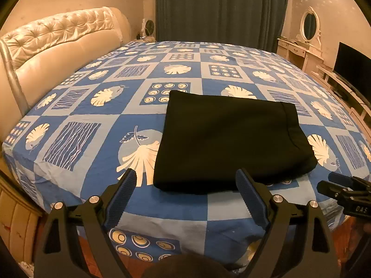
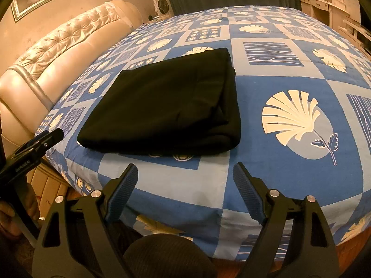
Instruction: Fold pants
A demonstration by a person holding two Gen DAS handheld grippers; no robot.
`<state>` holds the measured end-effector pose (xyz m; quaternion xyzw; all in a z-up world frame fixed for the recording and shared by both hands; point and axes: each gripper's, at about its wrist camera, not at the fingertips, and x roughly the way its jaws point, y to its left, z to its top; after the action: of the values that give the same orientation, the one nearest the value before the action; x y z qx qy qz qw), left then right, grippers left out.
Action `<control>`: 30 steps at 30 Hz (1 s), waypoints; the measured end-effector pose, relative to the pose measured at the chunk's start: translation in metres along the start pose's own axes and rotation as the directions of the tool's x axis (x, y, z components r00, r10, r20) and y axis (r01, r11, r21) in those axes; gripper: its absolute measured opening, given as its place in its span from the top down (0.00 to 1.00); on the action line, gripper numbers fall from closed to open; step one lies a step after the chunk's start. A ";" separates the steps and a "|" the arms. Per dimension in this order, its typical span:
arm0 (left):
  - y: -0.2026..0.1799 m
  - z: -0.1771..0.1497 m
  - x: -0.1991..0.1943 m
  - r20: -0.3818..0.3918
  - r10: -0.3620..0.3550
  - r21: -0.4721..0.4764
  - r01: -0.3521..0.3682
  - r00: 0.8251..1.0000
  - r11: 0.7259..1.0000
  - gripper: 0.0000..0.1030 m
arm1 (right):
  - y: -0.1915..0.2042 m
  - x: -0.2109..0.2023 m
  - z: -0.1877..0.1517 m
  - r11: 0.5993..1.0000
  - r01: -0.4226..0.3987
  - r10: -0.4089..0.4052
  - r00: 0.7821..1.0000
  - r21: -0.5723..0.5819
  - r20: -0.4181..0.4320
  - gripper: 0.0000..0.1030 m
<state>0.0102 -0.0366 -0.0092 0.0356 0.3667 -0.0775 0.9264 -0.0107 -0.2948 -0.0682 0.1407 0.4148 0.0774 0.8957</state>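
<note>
so the black pants (image 1: 229, 139) are folded into a neat rectangle, lying flat on the blue patterned bedsheet (image 1: 92, 106) near the front edge. left gripper (image 1: 185, 183) and right gripper (image 2: 185, 176) both hover just short of them, jaws spread wide, holding nothing

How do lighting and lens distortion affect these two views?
Left wrist view: warm dim light, strong fisheye bowing the bed; the black pants lose almost all fold detail. Right wrist view: same orange cast and curvature; faint creases show on the pants; sharp enough overall.
</note>
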 end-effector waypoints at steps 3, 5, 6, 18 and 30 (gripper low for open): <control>0.000 0.000 0.001 -0.004 -0.001 -0.004 0.001 1.000 1.000 0.16 | 0.000 0.000 0.000 1.000 0.000 0.000 1.000 0.000 -0.002 0.18; 0.001 0.000 0.001 -0.005 0.000 -0.007 -0.001 1.000 1.000 0.16 | 0.001 0.001 -0.001 1.000 0.000 0.000 1.000 0.001 -0.003 0.18; 0.001 0.001 0.000 -0.004 0.001 -0.008 -0.001 1.000 1.000 0.16 | 0.001 0.001 -0.001 1.000 -0.001 0.001 1.000 0.000 -0.003 0.18; -0.002 0.003 -0.004 0.025 0.011 0.018 -0.011 1.000 1.000 0.16 | 0.002 0.002 -0.003 1.000 -0.002 0.002 1.000 -0.002 -0.007 0.18; -0.012 0.003 -0.014 0.057 0.040 0.010 -0.040 0.998 0.999 0.12 | 0.000 0.007 -0.007 1.000 -0.008 0.007 1.000 -0.005 -0.030 0.18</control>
<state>-0.0001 -0.0475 0.0024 0.0457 0.3388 -0.0620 0.9377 -0.0116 -0.2913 -0.0775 0.1388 0.4273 0.0839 0.8894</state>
